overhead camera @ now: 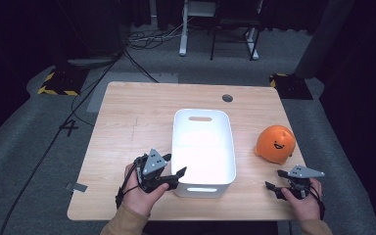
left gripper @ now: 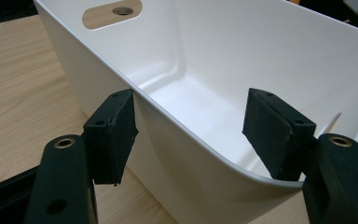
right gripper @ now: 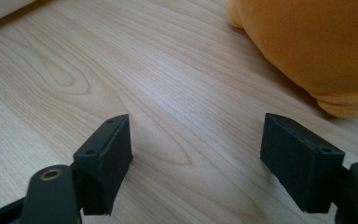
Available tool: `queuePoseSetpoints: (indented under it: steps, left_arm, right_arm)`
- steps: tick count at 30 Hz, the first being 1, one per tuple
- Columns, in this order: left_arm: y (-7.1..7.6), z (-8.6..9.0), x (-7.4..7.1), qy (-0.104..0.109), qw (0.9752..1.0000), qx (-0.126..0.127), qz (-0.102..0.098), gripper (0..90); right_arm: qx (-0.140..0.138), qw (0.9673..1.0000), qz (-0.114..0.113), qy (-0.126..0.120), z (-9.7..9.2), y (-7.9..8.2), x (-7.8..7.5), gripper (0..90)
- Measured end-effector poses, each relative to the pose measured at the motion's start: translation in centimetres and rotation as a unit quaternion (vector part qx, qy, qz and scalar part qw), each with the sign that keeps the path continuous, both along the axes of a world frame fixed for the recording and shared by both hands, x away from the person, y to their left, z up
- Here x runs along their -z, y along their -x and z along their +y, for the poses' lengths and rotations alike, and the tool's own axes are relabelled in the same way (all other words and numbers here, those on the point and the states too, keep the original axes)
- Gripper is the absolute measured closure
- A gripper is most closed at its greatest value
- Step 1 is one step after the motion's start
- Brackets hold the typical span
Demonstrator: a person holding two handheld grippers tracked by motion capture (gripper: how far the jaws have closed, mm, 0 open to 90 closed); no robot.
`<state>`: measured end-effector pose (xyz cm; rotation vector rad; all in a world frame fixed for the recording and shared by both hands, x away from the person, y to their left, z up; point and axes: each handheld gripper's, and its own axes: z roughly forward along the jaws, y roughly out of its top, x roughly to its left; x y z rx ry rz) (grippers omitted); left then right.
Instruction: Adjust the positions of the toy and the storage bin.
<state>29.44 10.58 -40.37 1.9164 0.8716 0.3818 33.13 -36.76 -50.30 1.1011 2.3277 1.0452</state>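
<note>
While the left hand-held gripper sits at the near-left corner of the white bin, its 2 jaws straddle the bin wall, 1 outside and 1 inside, without pressing on it; the gripper is open. The bin stands at the middle of the wooden counter. The right hand-held gripper rests near the counter's near-right edge, jaws apart and holding nothing. An orange plush toy lies just beyond it, right of the bin.
</note>
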Motion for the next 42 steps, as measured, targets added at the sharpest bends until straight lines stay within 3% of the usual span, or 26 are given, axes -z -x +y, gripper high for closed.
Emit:
queuePoseSetpoints:
  steps: [14,23,27,34,42]
  left_arm:
    - [2.1,-1.8,-0.4,-0.022,0.9996,0.020,0.005,31.3]
    - [3.2,-2.1,-0.9,-0.009,0.9992,0.023,0.030,26.8]
    - [3.3,-1.7,-1.4,0.010,0.9995,0.024,0.017,25.6]
    - [2.4,-0.6,-2.0,0.010,0.9999,0.007,0.005,23.0]
    - [0.5,1.8,-2.3,0.000,0.9990,-0.034,-0.030,22.6]
  right_arm:
    - [0.000,1.0000,-0.001,0.000,0.0,0.0,0.0,25.2]
    - [0.000,1.0000,0.000,-0.002,0.0,0.0,0.0,25.2]
    - [0.000,1.0000,-0.001,-0.001,0.0,0.0,0.0,25.2]
    - [0.000,1.0000,-0.001,0.000,0.0,0.0,0.0,25.2]
    - [0.000,1.0000,0.000,-0.002,0.0,0.0,0.0,25.2]
